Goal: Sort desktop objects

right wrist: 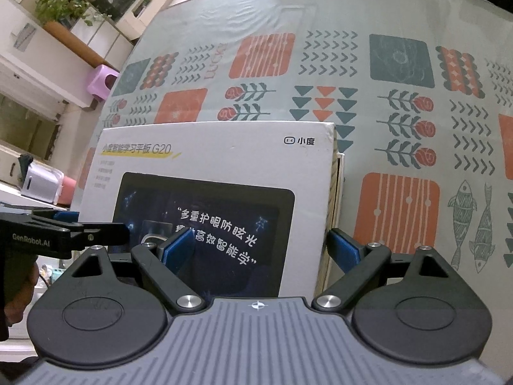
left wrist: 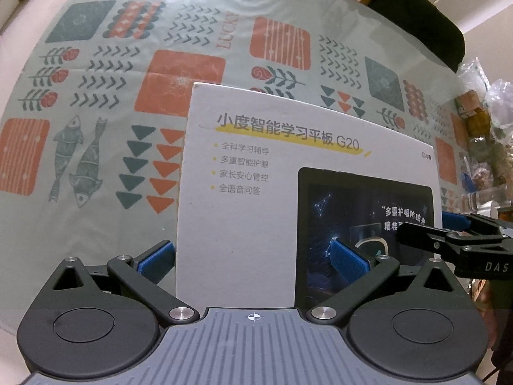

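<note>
Straddling a flat white cardboard tablet box with a printed black screen [left wrist: 288,173] from both ends, held up over the grey-green patterned tablecloth [left wrist: 96,80].

- Left gripper [left wrist: 253,256]: jaws spread wide, one blue pad [left wrist: 349,258] over the printed face, the other off the box's left edge. Looking released, not pinching.
- Right gripper [right wrist: 261,247]: jaws spread too, one blue pad [right wrist: 178,250] over the face, the other past the right edge, where a second layer or lid seam is showing.
- Judging the step: squaring up the box before moving it. Closing each side across the thin edge rather than the face, keeping both grips level, avoiding prying the lid apart at that seam.

Hard to make out:
- Actual pad contact with the card: cannot tell.
- What is carrying the box: bottom edge hidden behind gripper bodies.
- Clutter in clear plastic bags [left wrist: 481,122] at table edge, blurred, contents unreadable.
- Sorting destination not in view.
</note>
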